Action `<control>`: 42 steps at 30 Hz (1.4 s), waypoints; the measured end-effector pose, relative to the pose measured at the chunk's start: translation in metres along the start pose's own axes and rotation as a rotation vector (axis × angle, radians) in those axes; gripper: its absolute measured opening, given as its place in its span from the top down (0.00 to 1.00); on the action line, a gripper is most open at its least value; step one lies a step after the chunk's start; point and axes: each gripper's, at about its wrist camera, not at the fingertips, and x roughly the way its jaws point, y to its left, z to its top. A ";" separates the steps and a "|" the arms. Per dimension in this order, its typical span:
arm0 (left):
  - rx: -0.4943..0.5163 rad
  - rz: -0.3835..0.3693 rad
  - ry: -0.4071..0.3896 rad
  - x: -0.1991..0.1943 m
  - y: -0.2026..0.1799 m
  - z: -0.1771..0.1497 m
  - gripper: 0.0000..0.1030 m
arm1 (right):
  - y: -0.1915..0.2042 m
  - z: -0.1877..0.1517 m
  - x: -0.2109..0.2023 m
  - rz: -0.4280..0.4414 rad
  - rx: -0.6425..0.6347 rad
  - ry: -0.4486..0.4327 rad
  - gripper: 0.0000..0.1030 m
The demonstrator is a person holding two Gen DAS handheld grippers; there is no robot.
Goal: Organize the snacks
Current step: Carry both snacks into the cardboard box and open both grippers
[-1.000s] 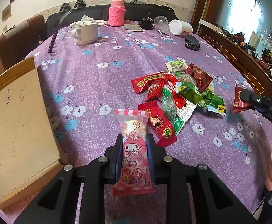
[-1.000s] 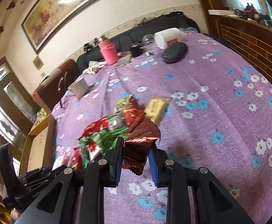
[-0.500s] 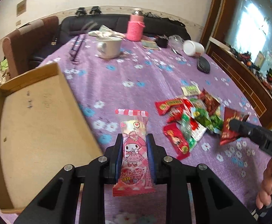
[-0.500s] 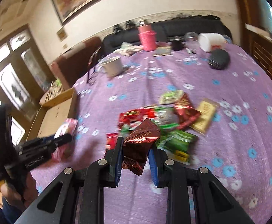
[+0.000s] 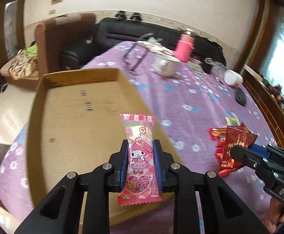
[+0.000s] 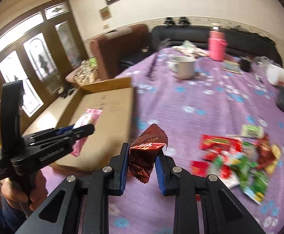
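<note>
Left wrist view: the left gripper (image 5: 141, 163) is clenched on a pink packet (image 5: 139, 156), its blue pads (image 5: 124, 165) pressing both long edges near the packet's middle. The packet stands upright between the fingers, striped seal uppermost, over the near right part of the open cardboard box (image 5: 73, 128). The box lies at the left edge of the table (image 5: 190, 101), which is covered by a purple flowered cloth. At the right of this view the right gripper (image 5: 237, 152) comes in from the side, holding a red foil packet (image 5: 233, 152) above the cloth.

Right wrist view: the right gripper (image 6: 142, 167) grasps the red packet (image 6: 145, 152). The left pad (image 6: 123, 165) lies against the packet's side; the right pad touches it only near its upper end, and a gap shows lower down. The packet is crumpled and tilts to the right, held off the cloth just right of the box (image 6: 103, 120). The left gripper (image 6: 83, 128) shows at the left, a hand (image 6: 23, 193) on its handle, with the pink packet (image 6: 85, 124) over the box floor.

The remaining snacks lie in a loose pile (image 6: 239, 159) on the cloth at the right, well apart from the box. A mug (image 6: 183, 66), a pink bottle (image 6: 217, 44) and a white jar (image 6: 277, 75) stand or lie at the far side of the table.
</note>
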 end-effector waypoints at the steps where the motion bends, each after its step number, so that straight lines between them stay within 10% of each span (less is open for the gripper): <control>1: -0.017 0.013 -0.004 -0.002 0.009 0.000 0.78 | 0.005 0.001 0.003 0.010 -0.007 0.000 0.73; 19: -0.142 0.126 0.011 0.003 0.082 0.001 0.77 | 0.068 0.025 0.114 0.105 -0.068 0.129 0.73; 42: -0.153 0.133 0.017 0.005 0.079 -0.005 0.77 | 0.058 0.019 0.110 0.113 -0.012 0.131 0.58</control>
